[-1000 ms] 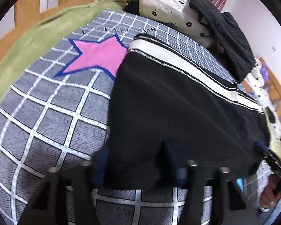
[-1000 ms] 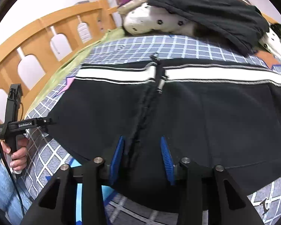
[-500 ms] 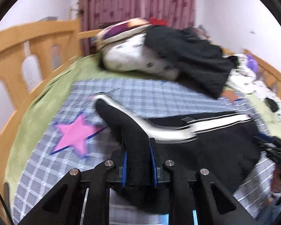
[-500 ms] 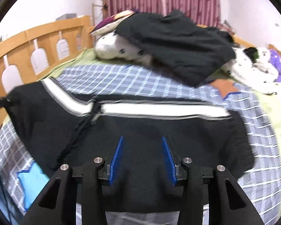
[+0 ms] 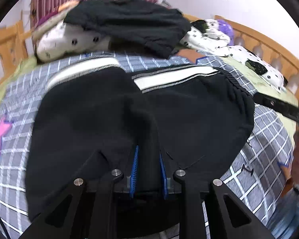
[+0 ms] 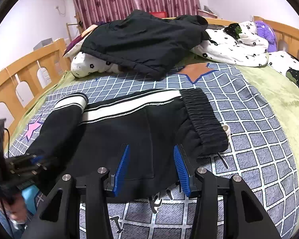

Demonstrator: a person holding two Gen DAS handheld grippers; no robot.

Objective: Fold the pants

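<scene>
The black pants with a white side stripe lie on the grey checked blanket. Their leg end is folded over toward the elastic waistband. My left gripper is shut on the black leg fabric and holds it over the waist half. It also shows at the left of the right wrist view. My right gripper is open and empty, just above the near edge of the pants.
A black jacket lies over spotted white pillows at the head of the bed. White spotted bedding and a purple plush lie at the back right. Wooden rails edge the bed. Green sheet on the right.
My left gripper closed on the leg end, lifted it and carried it right over the waist half. My right gripper stayed open and drew back toward the near edge.
</scene>
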